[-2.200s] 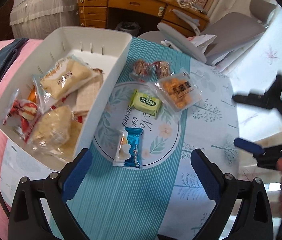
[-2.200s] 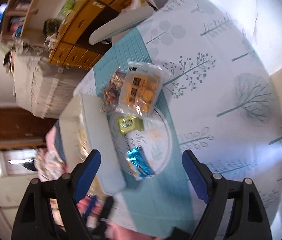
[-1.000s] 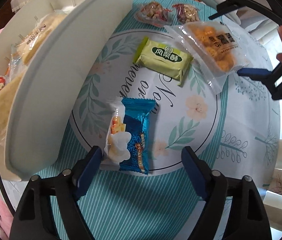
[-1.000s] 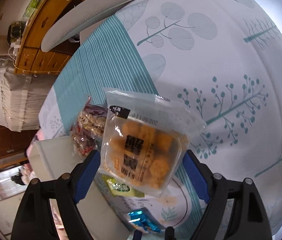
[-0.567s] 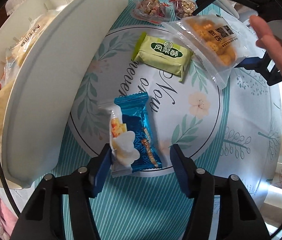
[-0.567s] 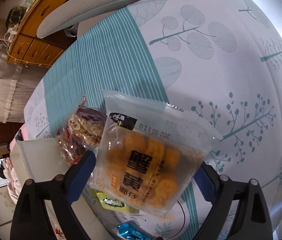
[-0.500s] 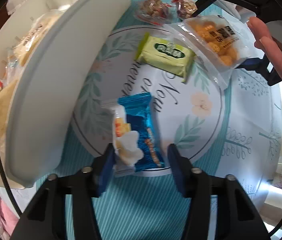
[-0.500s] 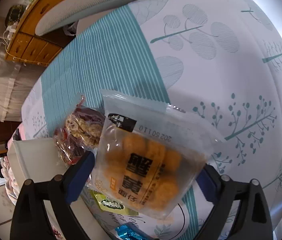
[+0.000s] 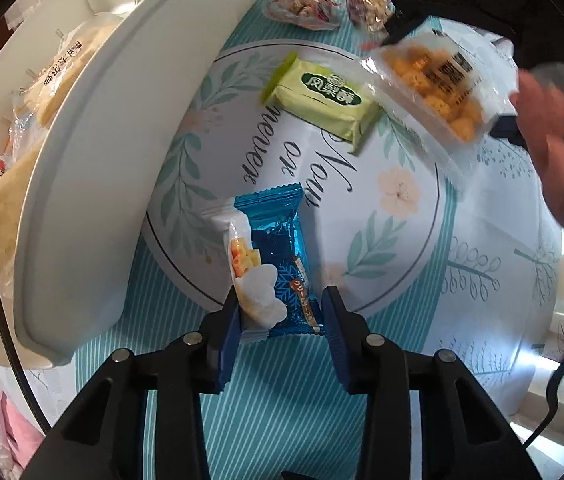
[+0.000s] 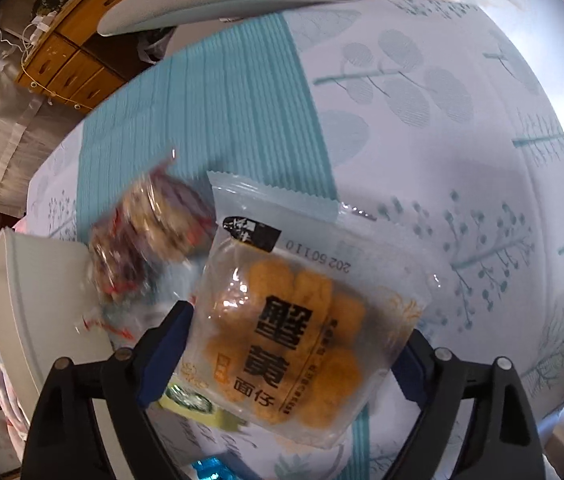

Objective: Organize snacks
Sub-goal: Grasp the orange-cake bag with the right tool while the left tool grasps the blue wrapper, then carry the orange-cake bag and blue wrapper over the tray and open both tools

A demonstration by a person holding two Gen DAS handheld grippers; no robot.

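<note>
**On the desk: two packets between two sets of jaws**

Beside the white plastic bin [image 9: 94, 184], the left gripper [image 9: 280, 320] points down at a glossy blue foil snack packet [image 9: 278, 256] with crimped ends, lying on the printed round motif of the teal-striped tablecloth [image 9: 289, 412]. Its jaws are closing, blue pads flanking the packet's near end; the left pad appears to touch the wrapper, the right stands just off it.

Right gripper [image 10: 293, 344]: jaws wide and closing, with a clear crinkly bag of orange puffs [image 10: 282, 340] between them, bold black characters on its face. Whether the pads press the bag I cannot tell; its lower edge hides them.

A flat matte-green wrapped cake [image 9: 321, 100] lies just beside the puff bag. Two small clear packs of nut clusters [image 9: 301, 6] sit beyond, blurred in the right wrist view. The bin holds pale soft-wrapped pastries, partly cut off by its smooth curved wall. A hand [image 9: 549, 136] shows at the right edge, blurred.
</note>
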